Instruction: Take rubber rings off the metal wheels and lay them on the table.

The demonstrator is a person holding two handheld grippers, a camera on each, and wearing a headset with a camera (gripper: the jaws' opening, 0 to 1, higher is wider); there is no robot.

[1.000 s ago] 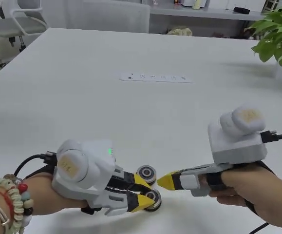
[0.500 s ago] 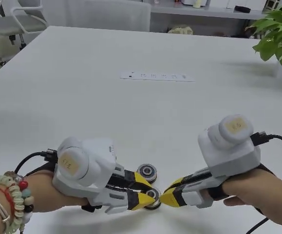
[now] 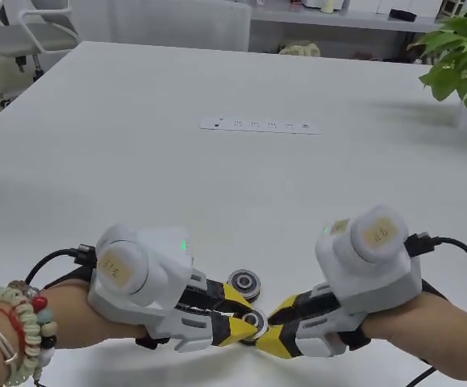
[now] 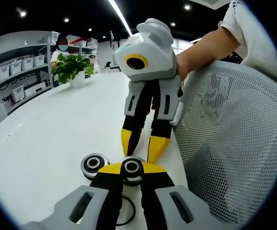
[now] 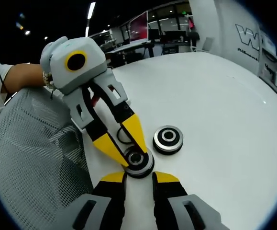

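Now the right tongs (image 3: 272, 324) have swung in from the side. They sit slightly apart, tips at the wheel (image 4: 131, 168), which the left tongs (image 3: 237, 316) clamp near the surface's (image 3: 217, 185) front edge. One rubber ring (image 4: 133, 211) lies loose there, beside a second wheel (image 3: 243, 284). Peeling this ring looks imminent.

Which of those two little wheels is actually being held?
The nearer wheel, pinched in the left tool; the other wheel lies free on the table beside it.
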